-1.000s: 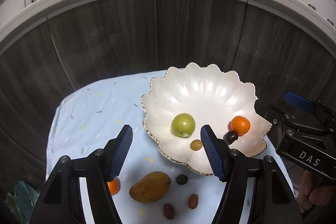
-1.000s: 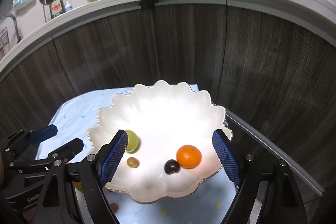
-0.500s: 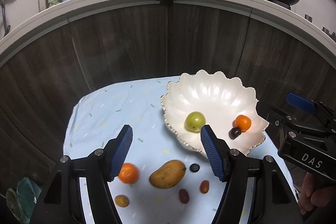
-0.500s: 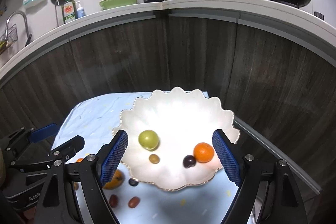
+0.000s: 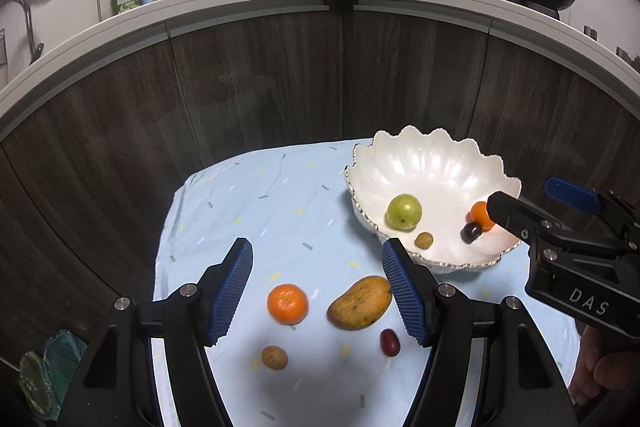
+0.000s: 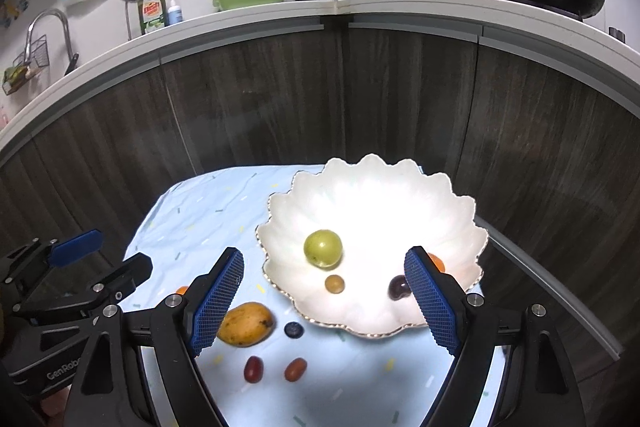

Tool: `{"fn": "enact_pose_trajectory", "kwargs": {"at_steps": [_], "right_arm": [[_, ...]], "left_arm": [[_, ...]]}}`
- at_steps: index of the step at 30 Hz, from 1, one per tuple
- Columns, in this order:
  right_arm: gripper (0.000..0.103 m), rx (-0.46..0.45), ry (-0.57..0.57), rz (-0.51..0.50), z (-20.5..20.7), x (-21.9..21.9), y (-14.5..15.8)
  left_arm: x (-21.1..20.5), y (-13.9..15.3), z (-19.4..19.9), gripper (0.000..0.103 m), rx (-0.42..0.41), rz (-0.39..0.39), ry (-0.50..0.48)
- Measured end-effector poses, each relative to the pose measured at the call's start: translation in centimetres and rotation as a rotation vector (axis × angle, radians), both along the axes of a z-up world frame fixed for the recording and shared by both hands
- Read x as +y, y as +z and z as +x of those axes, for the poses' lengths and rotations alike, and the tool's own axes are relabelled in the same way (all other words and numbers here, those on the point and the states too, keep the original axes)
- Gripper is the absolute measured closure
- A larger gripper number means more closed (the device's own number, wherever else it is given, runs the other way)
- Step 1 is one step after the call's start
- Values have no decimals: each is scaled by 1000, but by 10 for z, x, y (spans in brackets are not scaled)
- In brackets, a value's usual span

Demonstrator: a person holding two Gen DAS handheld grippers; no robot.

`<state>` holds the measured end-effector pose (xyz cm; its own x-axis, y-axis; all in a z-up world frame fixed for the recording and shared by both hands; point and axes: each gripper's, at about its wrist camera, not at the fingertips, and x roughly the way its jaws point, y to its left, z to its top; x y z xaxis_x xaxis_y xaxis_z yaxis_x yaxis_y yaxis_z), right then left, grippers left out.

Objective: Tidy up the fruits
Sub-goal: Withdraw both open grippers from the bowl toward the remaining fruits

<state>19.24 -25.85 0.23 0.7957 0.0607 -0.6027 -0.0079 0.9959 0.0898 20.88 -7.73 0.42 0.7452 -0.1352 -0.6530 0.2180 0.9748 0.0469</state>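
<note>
Left gripper [image 5: 316, 287] released above mango [image 5: 359, 303], right gripper [image 6: 324, 301] released before scalloped bowl [image 6: 460, 227], nothing grasped

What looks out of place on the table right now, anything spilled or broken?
Nothing spilled or broken. The only untidy part is the loose fruit on the cloth outside the bowl: a mango, an orange, a blueberry and a few small fruits. Both grippers are open and empty.

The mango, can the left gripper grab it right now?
Probably yes. The mango lies bare on the cloth just ahead of the left gripper, whose jaws stand open and empty; nothing blocks it.
</note>
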Motion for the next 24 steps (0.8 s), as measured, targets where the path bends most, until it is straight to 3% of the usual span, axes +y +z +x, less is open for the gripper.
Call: {"fn": "enact_pose_trajectory", "kwargs": {"at_steps": [15,24], "right_arm": [[20,-9,5,-9,-16,20,-16],[21,26,44,-25,-22,39,-43]], "left_arm": [[15,-30,-22,37,12,17,22],[31,-55,-35,37,47,55,32]]}}
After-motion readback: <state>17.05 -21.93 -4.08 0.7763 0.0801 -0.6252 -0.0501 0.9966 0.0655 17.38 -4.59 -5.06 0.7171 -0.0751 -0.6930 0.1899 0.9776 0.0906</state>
